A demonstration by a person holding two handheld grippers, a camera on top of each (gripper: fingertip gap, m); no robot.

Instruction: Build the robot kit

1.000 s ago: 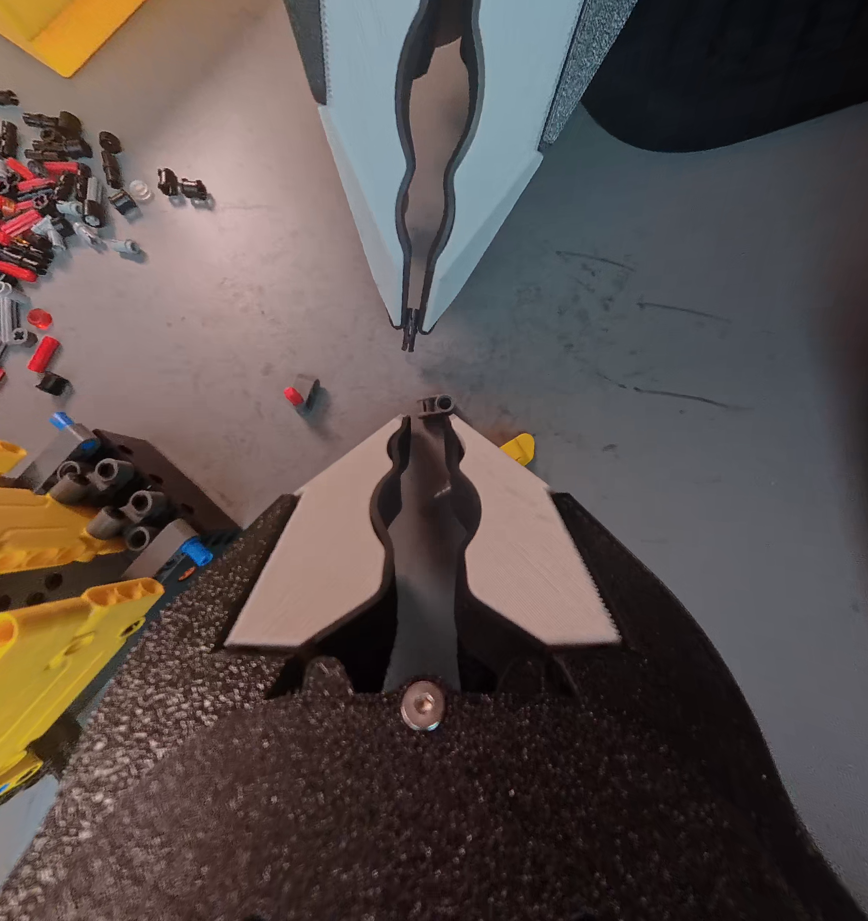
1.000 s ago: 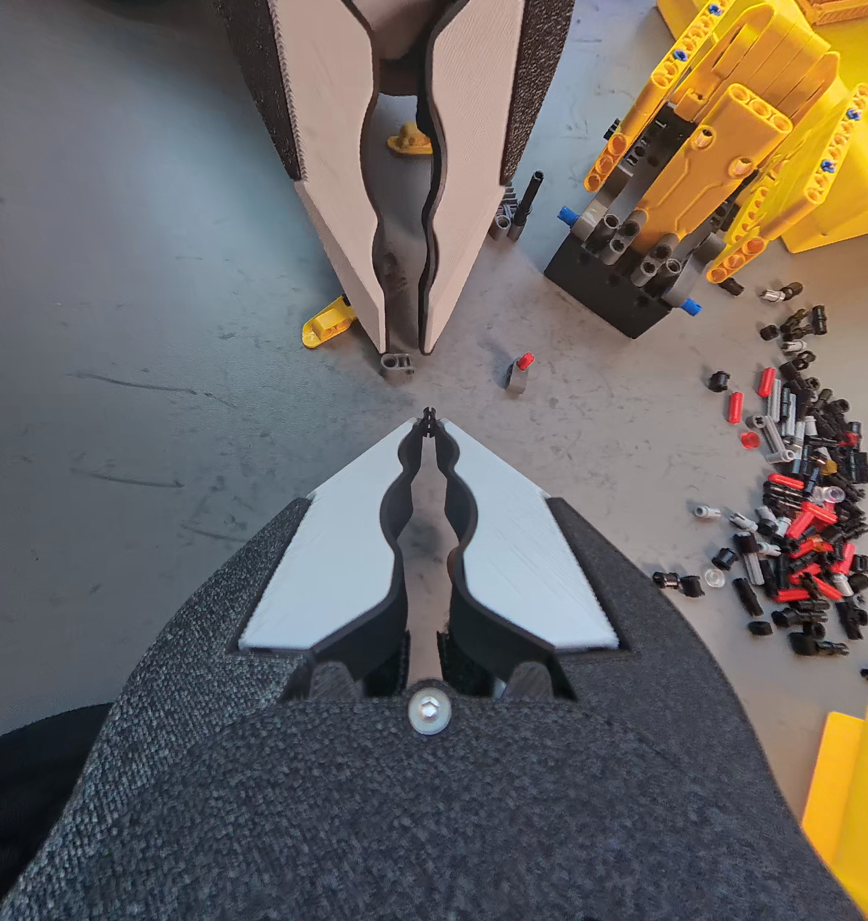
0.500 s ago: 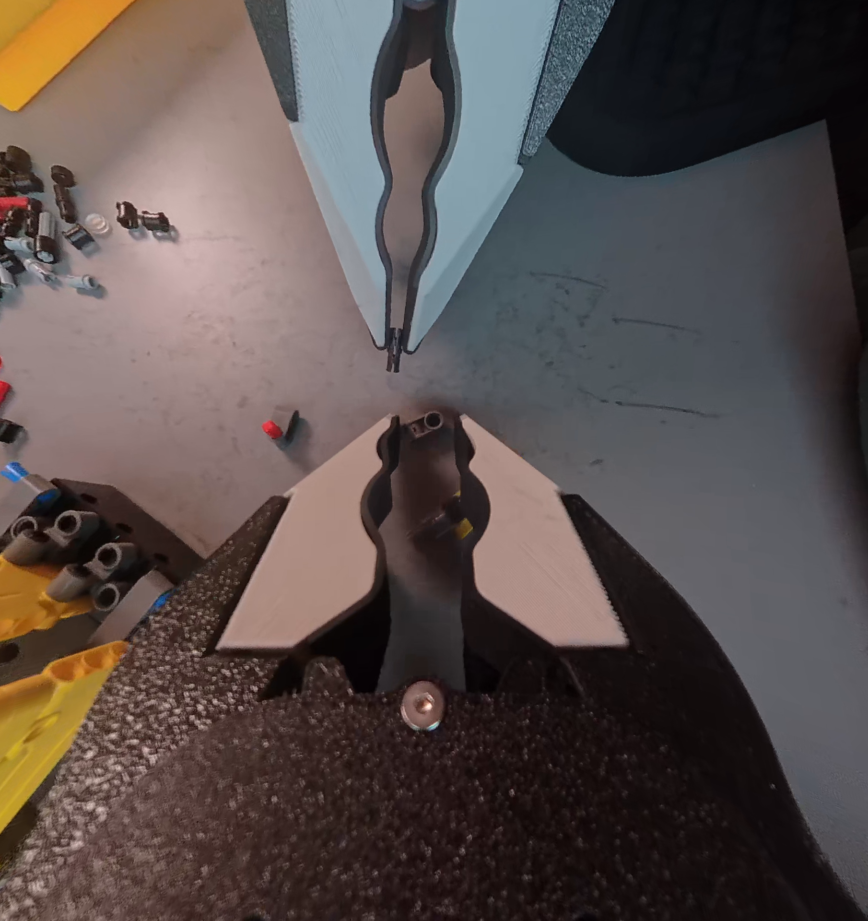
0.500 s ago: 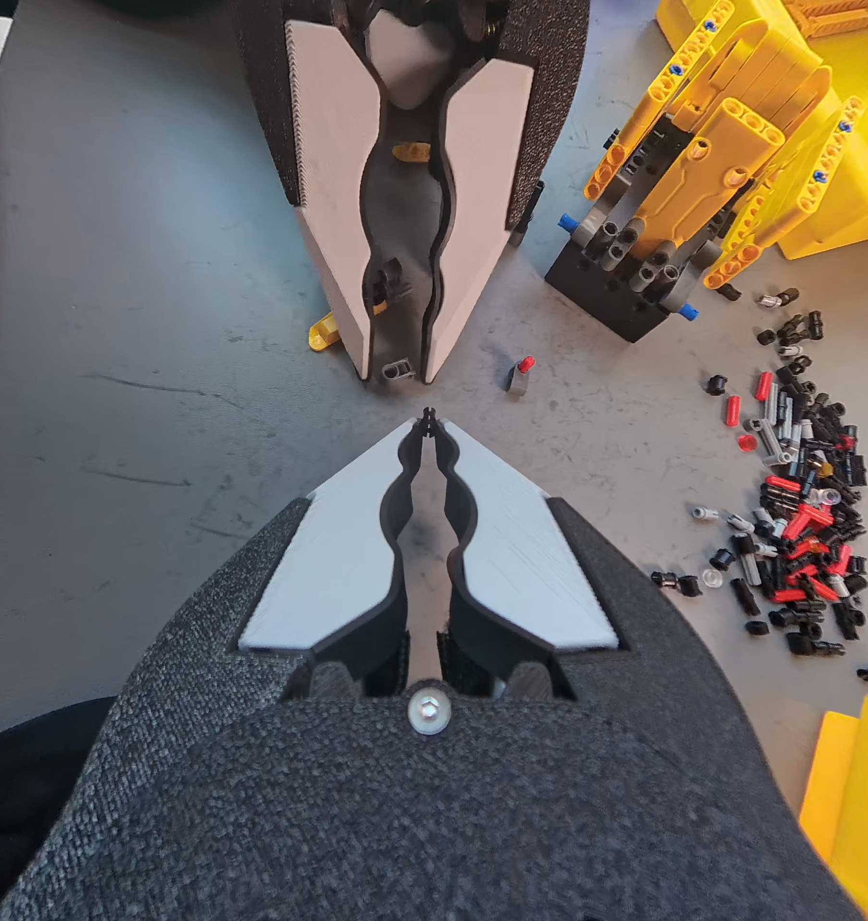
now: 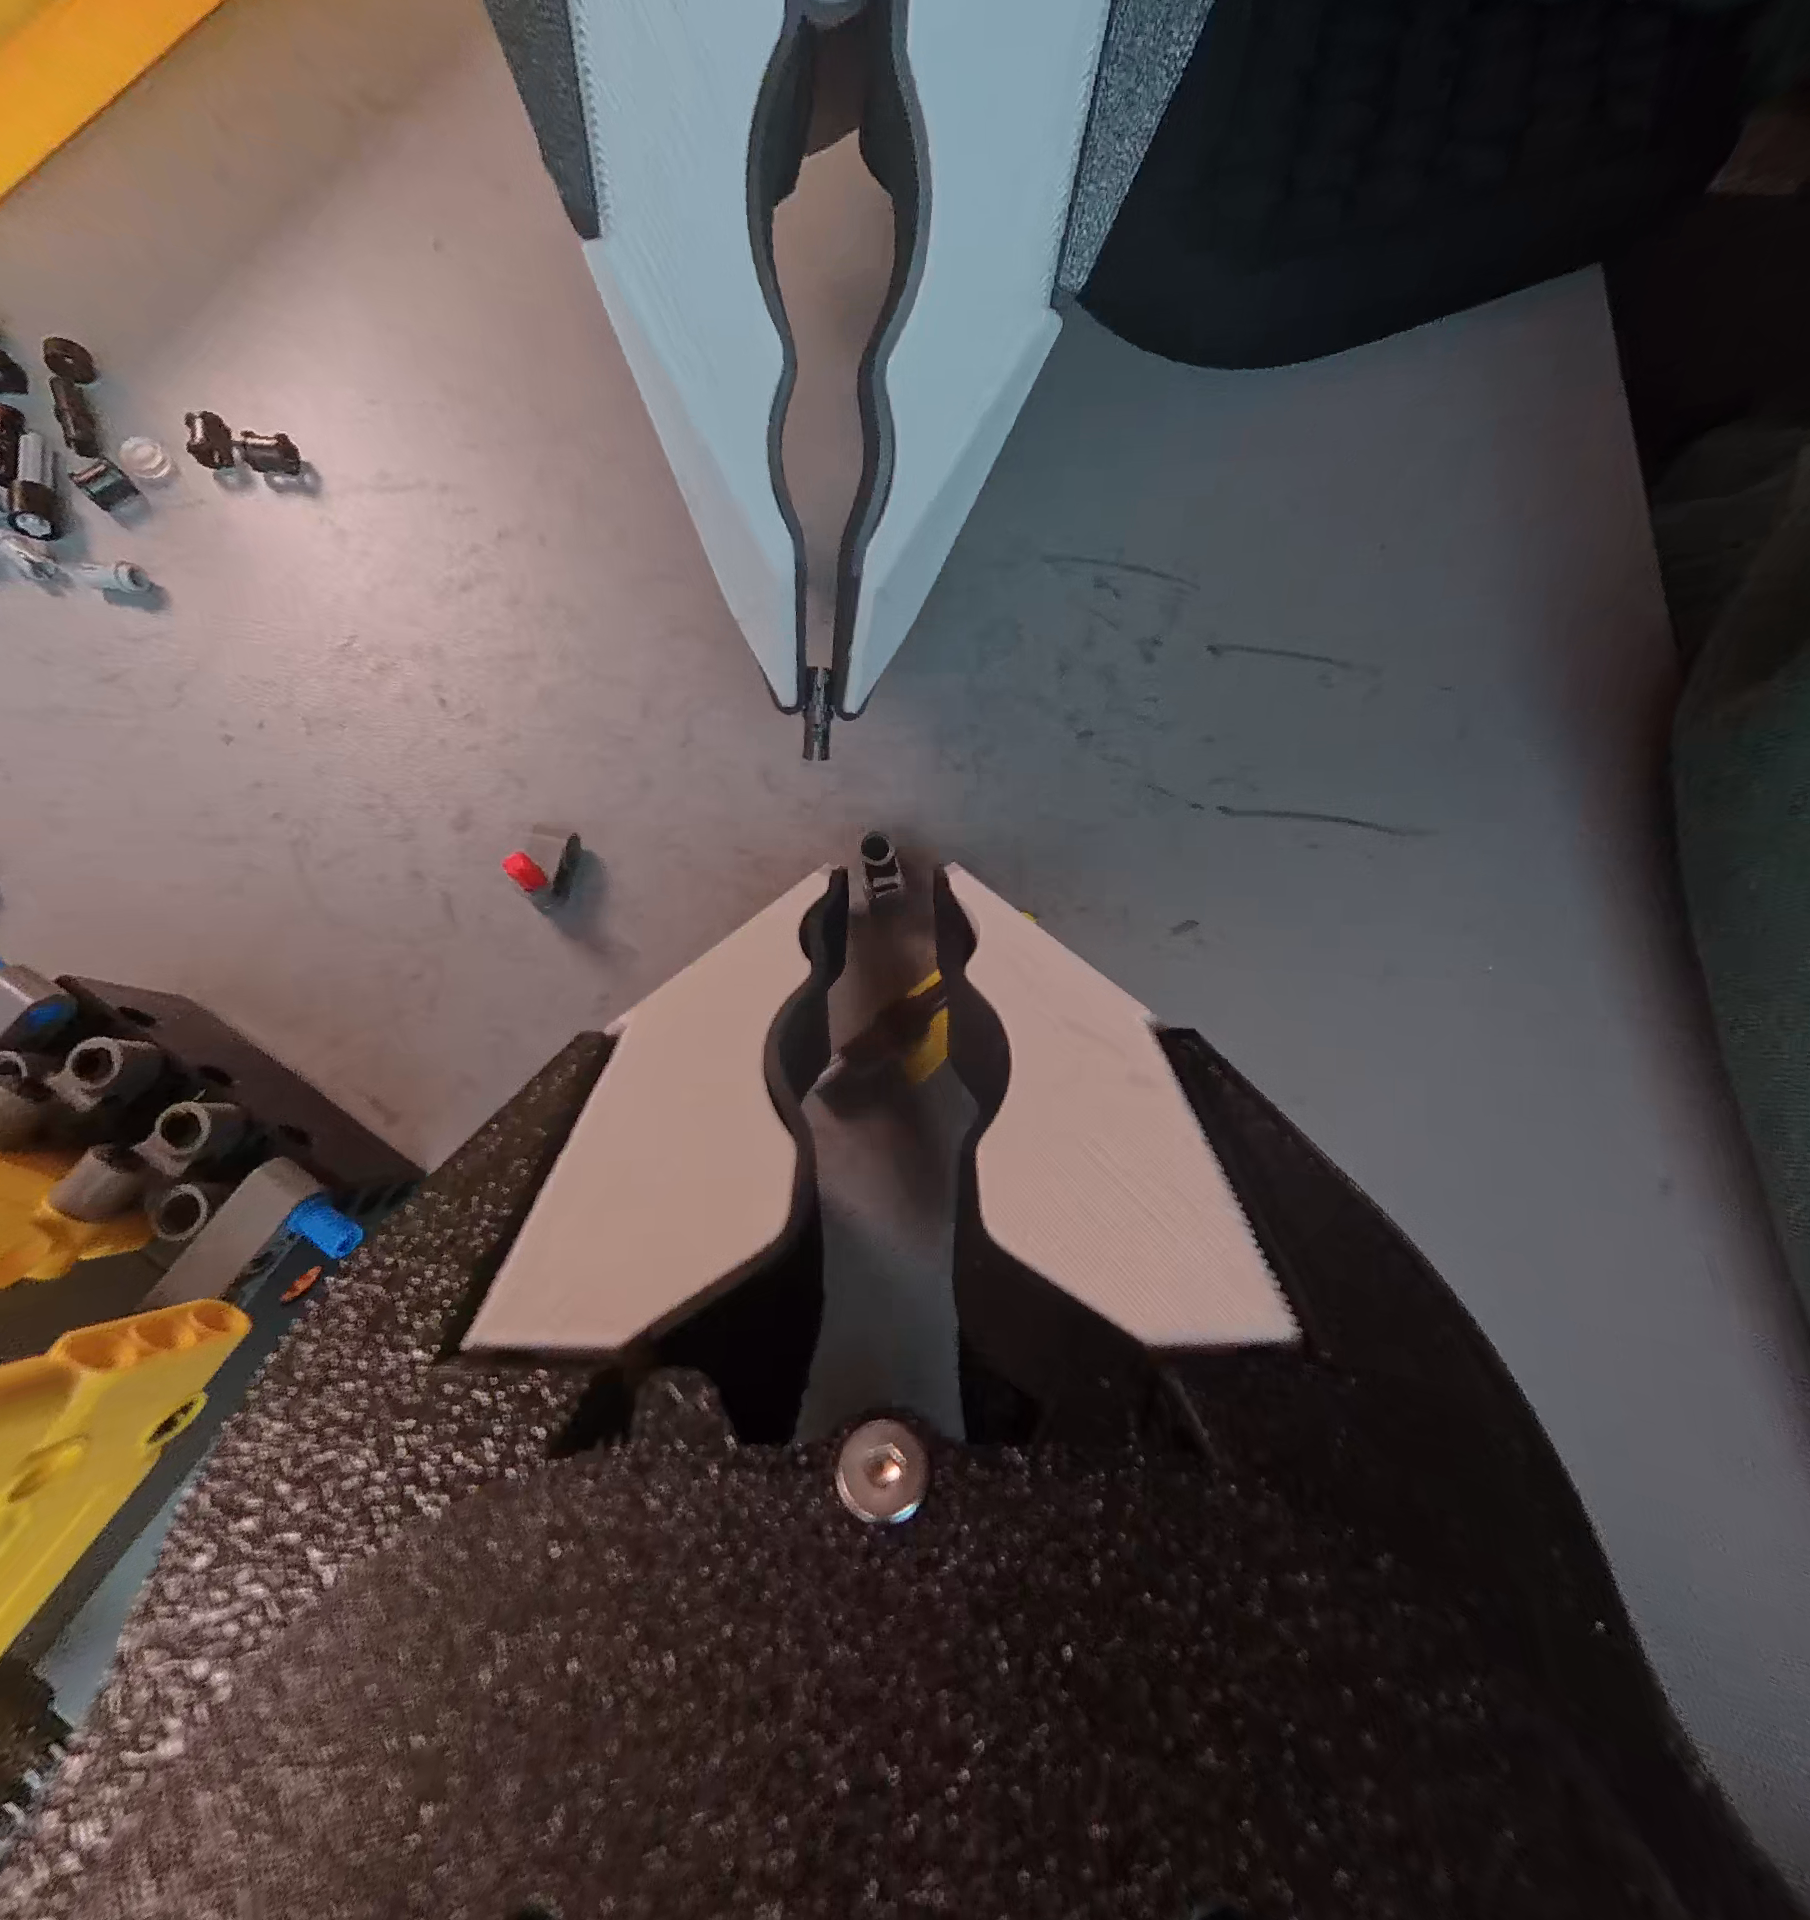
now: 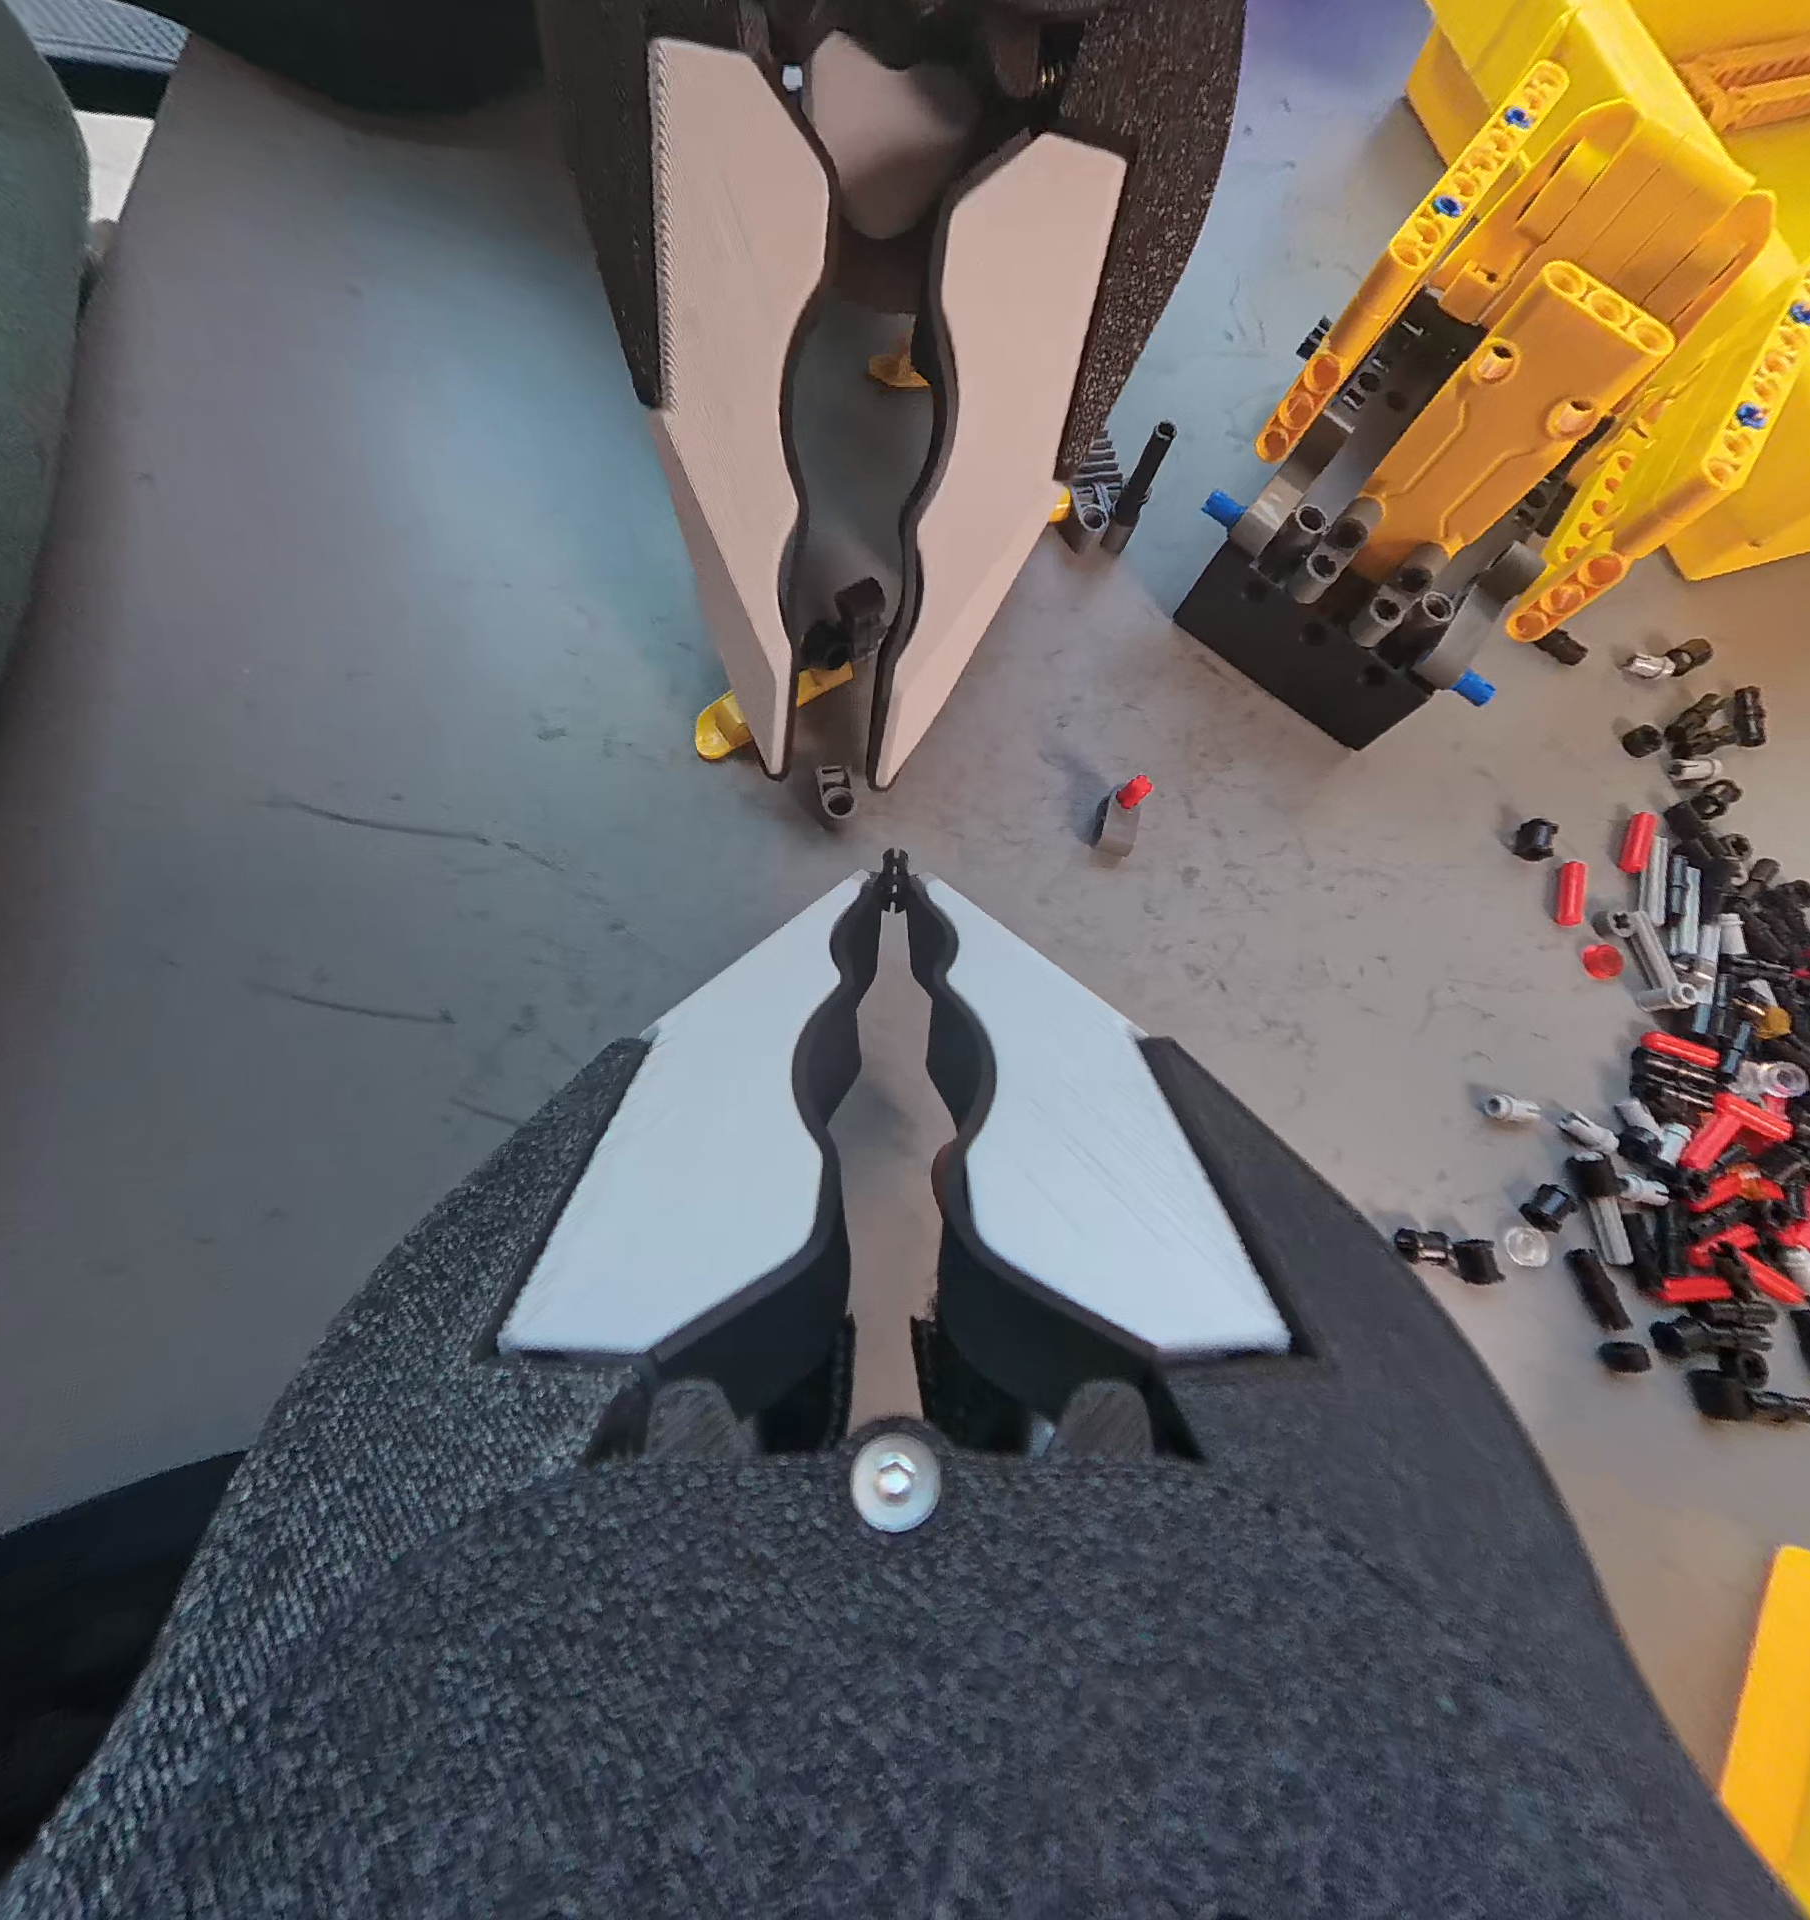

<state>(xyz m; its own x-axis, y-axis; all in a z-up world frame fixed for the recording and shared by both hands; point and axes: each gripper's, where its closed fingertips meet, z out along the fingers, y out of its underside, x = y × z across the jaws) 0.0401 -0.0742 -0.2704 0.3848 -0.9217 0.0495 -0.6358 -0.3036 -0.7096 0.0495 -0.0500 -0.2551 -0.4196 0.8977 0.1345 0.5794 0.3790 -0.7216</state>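
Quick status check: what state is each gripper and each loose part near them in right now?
Right gripper: shut on the black pin.
Left gripper: open; the grey connector sits loose between its tips.
Red-tipped grey piece: lying free on the table.
Yellow model: partly built, standing.

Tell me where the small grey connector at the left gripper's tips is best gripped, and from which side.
Probably by its rear block, pinched across its two side faces. The small grey connector lies lengthwise between the open left gripper tips, round hole facing away, so come straight in from behind, leaving the hole end clear.
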